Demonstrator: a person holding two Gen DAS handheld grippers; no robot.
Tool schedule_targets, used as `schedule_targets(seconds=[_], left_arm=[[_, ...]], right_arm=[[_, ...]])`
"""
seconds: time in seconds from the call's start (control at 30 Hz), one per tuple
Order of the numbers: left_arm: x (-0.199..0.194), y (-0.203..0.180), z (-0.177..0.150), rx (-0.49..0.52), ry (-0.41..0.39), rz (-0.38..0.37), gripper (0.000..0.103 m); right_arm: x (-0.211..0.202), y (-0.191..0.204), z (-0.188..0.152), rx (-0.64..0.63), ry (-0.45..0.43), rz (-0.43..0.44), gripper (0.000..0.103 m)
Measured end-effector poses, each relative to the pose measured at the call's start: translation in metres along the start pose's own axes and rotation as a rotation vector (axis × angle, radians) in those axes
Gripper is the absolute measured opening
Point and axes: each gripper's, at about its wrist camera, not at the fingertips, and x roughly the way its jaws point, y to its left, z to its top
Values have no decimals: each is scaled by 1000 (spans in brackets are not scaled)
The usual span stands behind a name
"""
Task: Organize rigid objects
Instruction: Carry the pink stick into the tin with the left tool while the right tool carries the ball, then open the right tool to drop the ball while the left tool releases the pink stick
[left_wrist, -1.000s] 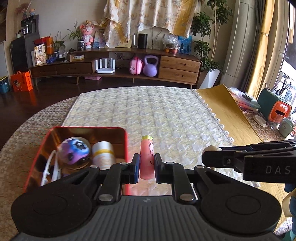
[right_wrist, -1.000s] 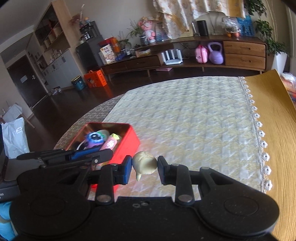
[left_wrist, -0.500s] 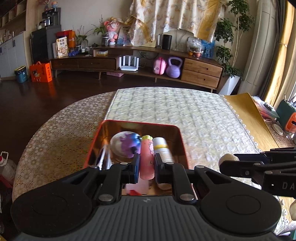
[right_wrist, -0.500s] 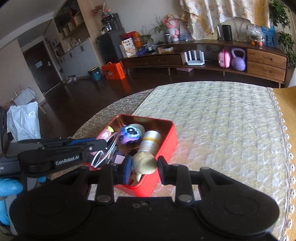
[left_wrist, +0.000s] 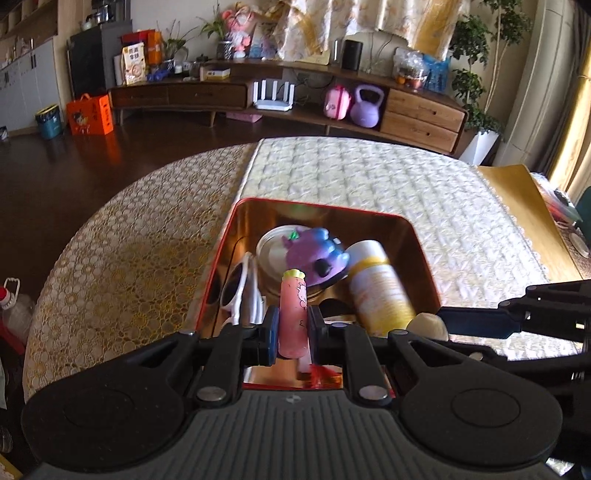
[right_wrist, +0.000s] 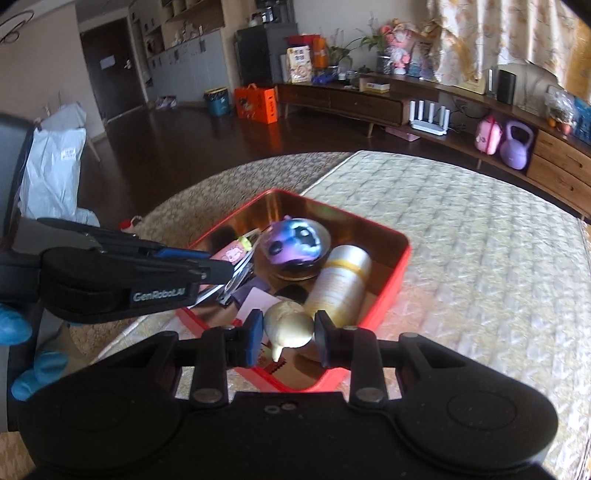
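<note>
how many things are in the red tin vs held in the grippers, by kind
In the tin:
sunglasses: 1
round tin: 1
purple toy: 1
bottle: 1
card: 1
Held:
pink tube: 1
cream toy: 1
Total: 7

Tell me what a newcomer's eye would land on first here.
The red tin on the quilted table, crowded with a purple toy, a yellow-banded bottle and white sunglasses. Over it, the left gripper clamps a pink tube, and the right gripper pinches a cream figurine.
</note>
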Motion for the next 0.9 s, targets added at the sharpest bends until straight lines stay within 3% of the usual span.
schedule_targets(seconds=[0.33,0.9], left_arm=[[23,9,0,-32,33,-3,16],[39,5,-8,-19,83,24,16]], right_arm=[[20,1,-1,-1,31,-24,29],[13,4,-8,36,29,-35,30]])
